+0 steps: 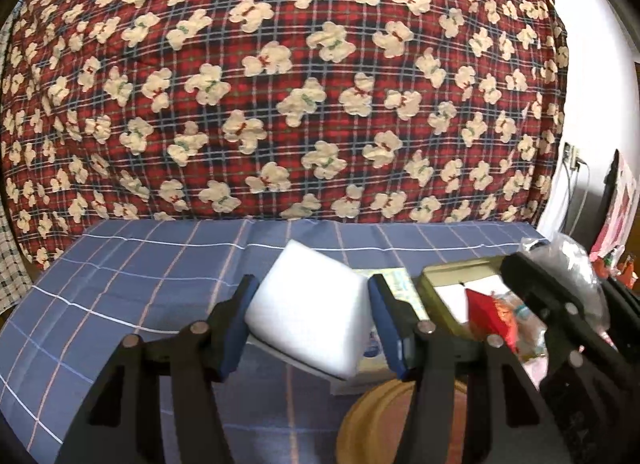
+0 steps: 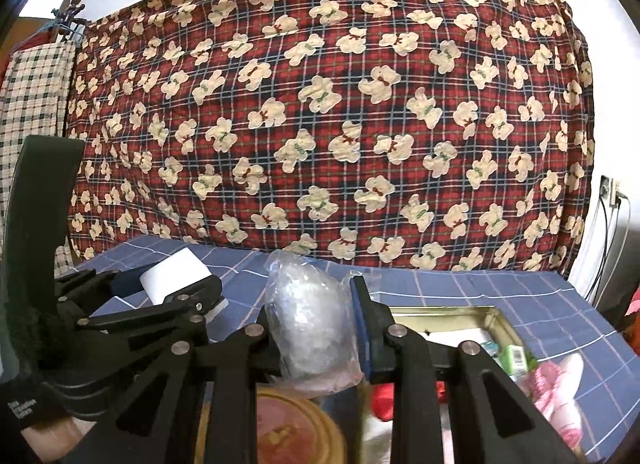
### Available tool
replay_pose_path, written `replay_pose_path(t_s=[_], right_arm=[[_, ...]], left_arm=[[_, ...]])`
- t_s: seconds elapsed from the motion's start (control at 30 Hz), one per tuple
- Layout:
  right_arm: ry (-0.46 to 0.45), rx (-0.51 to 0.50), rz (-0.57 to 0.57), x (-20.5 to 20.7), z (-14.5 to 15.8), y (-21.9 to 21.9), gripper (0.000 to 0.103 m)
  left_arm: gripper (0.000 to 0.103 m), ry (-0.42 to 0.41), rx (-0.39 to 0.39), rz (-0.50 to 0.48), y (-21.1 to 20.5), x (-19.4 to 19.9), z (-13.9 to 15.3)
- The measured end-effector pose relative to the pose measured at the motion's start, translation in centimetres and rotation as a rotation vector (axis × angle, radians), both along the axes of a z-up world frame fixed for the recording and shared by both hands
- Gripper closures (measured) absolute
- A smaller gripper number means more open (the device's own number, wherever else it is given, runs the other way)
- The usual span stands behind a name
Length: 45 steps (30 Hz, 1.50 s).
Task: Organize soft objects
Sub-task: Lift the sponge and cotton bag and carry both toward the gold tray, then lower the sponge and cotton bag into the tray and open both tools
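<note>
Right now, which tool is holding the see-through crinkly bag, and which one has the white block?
The right tool squeezes the clear plastic bag. The left tool holds the white foam block, which is solid and white, not see-through.

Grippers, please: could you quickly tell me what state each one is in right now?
Left gripper: closed on the white foam block, lifted off the blue cloth.
Right gripper: closed on the clear plastic bag.

bear-print quilt (image 1: 280,84), blue checked cloth (image 1: 140,272)
</note>
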State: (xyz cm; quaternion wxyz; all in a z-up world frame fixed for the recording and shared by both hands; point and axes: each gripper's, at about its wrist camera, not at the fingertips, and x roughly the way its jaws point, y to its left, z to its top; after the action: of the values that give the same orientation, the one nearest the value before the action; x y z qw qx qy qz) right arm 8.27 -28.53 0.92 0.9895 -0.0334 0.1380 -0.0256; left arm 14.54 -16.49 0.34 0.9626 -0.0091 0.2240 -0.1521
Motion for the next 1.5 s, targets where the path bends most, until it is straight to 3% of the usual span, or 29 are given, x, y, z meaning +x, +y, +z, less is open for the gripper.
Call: replay_pose_path(t_s=[0.27, 0.87, 1.5], right_arm=[[0.008, -0.001, -0.017, -0.2, 0.8, -2.4, 0.076], [0.043, -0.039, -0.123, -0.5, 2.8, -11.9, 0.076], [0.158, 0.000, -0.169, 1.7, 0.9, -16.7, 0.076]], left_arm=[[0.047, 0.047, -0.021, -0.076, -2.6, -0.4, 1.3], [0.047, 0.057, 0.056, -0.246, -12.8, -2.1, 1.9], [0.044, 0.100, 0.128, -0.290, -17.5, -1.7, 0.0]])
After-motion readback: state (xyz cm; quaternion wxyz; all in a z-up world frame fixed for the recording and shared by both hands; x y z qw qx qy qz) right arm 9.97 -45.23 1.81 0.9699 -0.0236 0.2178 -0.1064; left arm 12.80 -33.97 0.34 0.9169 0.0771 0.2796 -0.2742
